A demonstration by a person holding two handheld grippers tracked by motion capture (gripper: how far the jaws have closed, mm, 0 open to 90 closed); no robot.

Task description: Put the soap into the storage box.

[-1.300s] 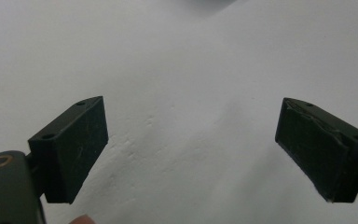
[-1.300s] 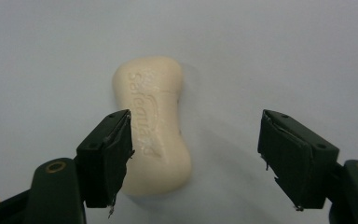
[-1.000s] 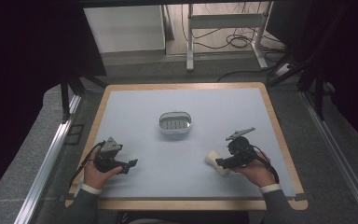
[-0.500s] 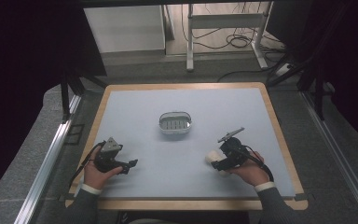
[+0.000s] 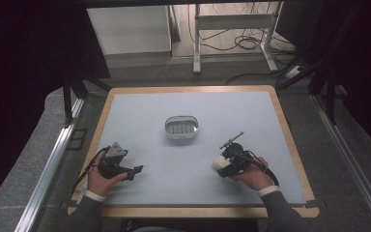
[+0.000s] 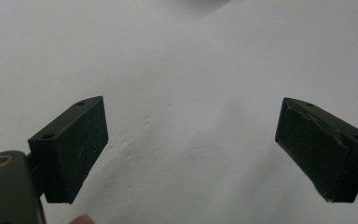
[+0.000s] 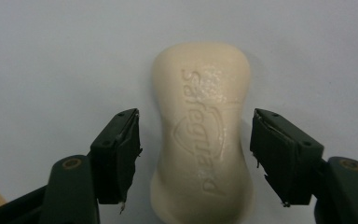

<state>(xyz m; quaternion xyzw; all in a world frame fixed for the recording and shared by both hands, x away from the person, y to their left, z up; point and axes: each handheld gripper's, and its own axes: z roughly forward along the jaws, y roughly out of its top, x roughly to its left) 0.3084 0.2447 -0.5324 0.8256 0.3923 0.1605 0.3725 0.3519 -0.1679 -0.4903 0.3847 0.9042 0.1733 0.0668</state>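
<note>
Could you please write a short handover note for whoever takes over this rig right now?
Right gripper: open, jaws on either side of the cream soap bar, which lies flat on the table; there is a gap on each side, nothing gripped.
Left gripper: open, holding nothing, low over bare table at the near left.
Soap dish: mid-table, apparently empty.
Done: right gripper lined up on the bar.
Left: close on the bar and lift it; the dish is probably where it goes.

Soap bar's (image 7: 203,135) near end cut off by the right gripper view's lower edge.
</note>
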